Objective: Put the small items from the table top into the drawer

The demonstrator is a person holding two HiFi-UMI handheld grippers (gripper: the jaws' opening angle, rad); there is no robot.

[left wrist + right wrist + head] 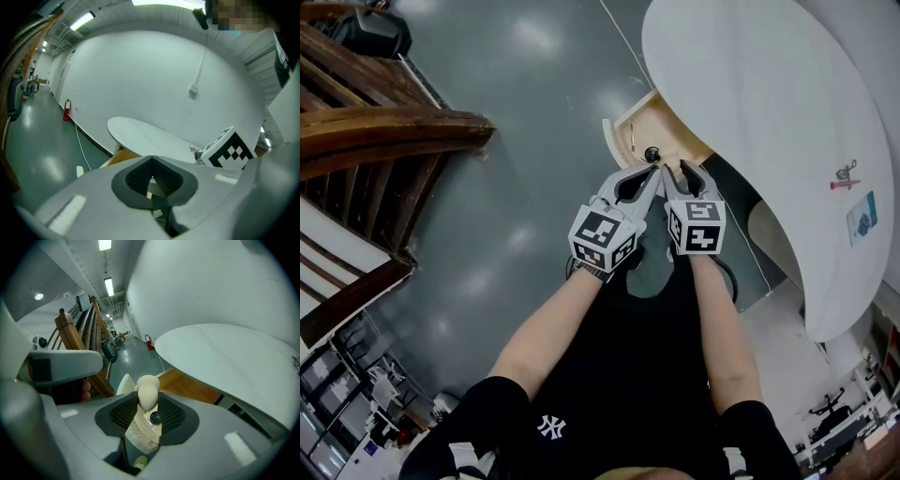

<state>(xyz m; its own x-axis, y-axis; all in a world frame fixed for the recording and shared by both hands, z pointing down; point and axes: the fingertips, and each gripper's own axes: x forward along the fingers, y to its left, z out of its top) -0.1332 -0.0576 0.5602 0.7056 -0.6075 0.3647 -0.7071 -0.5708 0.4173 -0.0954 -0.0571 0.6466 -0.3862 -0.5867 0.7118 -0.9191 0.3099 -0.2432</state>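
Surface (769, 103) comes first: a white oval with the wooden drawer (666, 122) pulled open under its near edge. Both tools hang side by side just over that drawer – a fit spot for dropping things in. The left tool (654, 173) has its jaws pressed together with nothing between them; it looks idle here. The right tool (675, 174) tilts down and pinches a cream piece (148, 392) at its tips, directly above the drawer, likely for release. A black item (652, 154) already lies inside. Far along the surface a blue card (862, 217) and a red thing (844, 180) remain.
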